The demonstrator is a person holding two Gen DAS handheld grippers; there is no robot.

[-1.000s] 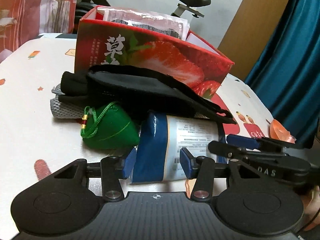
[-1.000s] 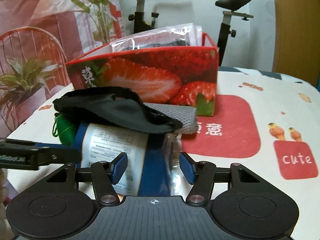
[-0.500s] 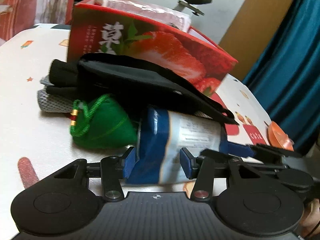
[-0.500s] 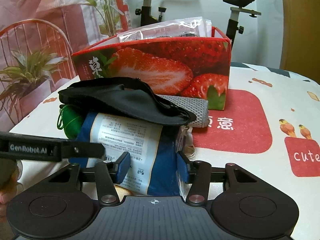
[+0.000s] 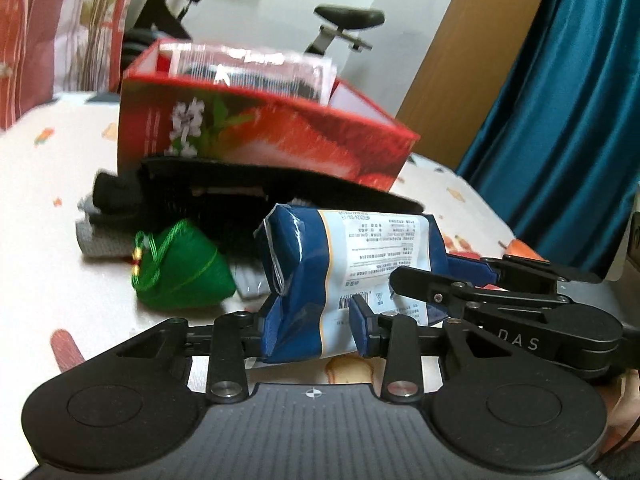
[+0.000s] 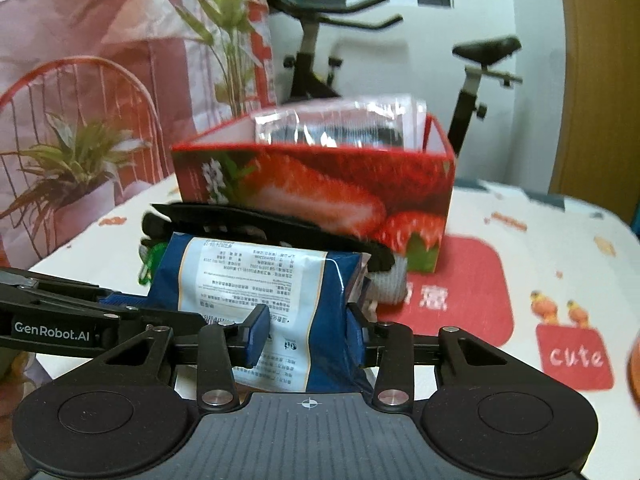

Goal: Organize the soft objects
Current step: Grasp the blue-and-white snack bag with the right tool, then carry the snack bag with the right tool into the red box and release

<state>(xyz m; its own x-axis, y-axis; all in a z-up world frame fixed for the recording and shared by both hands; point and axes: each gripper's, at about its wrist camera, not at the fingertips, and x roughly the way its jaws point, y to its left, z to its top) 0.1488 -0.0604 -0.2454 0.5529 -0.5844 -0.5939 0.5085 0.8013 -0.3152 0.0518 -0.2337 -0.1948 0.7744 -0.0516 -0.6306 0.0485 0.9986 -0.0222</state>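
A blue and white soft packet (image 5: pixel 344 272) (image 6: pixel 260 292) is held between both grippers, raised off the table. My left gripper (image 5: pixel 310 326) is shut on one end of it. My right gripper (image 6: pixel 308 334) is shut on the other end and shows in the left wrist view (image 5: pixel 472 280). Behind the packet lie a black cloth pouch (image 5: pixel 256 196) (image 6: pixel 264 224), a green tasselled pouch (image 5: pixel 180 268) and a grey knitted cloth (image 6: pixel 390 286). The red strawberry box (image 5: pixel 260 136) (image 6: pixel 320 184) stands further back with a clear plastic bag (image 5: pixel 256 70) in it.
The table (image 5: pixel 36 240) has a white cartoon-print cover with red patches (image 6: pixel 472 284). An orange object (image 5: pixel 524 248) lies at its right edge. An exercise bike (image 6: pixel 480 80), a teal curtain (image 5: pixel 560 120) and a plant (image 6: pixel 68 168) stand around the table.
Both grippers have lifted the blue packet off the table and out from under the black pouch. The views have risen and tilted, and the box now looks further away.
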